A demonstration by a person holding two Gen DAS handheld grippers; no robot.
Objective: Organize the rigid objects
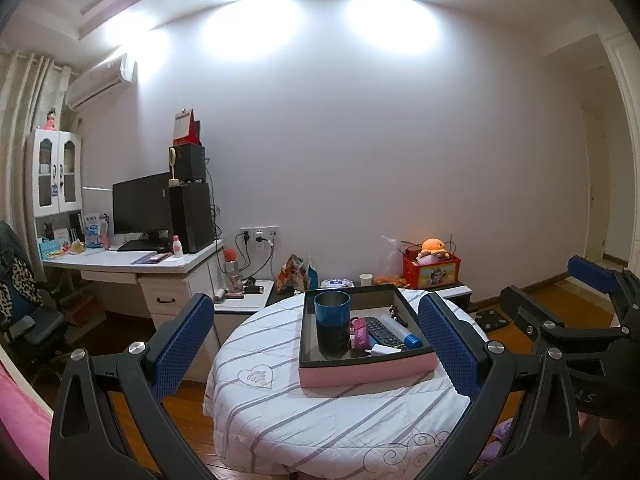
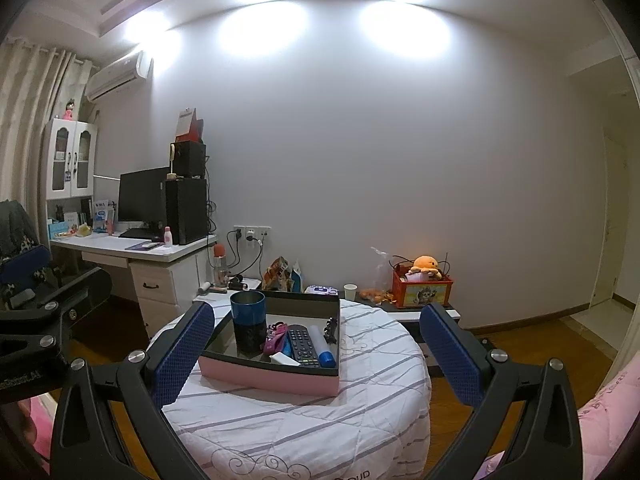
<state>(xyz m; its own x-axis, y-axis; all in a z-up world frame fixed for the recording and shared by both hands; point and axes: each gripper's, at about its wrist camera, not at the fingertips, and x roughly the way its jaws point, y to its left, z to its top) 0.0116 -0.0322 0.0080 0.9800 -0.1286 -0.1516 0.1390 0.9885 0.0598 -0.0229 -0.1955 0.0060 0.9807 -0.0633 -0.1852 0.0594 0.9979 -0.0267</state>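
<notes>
Little appears left to be done — the blue cup [image 1: 332,322], remote control [image 1: 385,333] and blue-capped tube [image 1: 404,331] are already gathered in the pink-sided tray [image 1: 368,370] at frame centre, while left gripper [image 1: 316,346] and right gripper [image 2: 318,356] are held spread and empty.

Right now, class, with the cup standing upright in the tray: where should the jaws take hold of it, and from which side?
Grip the cup around its blue upper band, coming from above and from its left, the open side. It stands upright, and the remote and the pink item crowd its right.
</notes>
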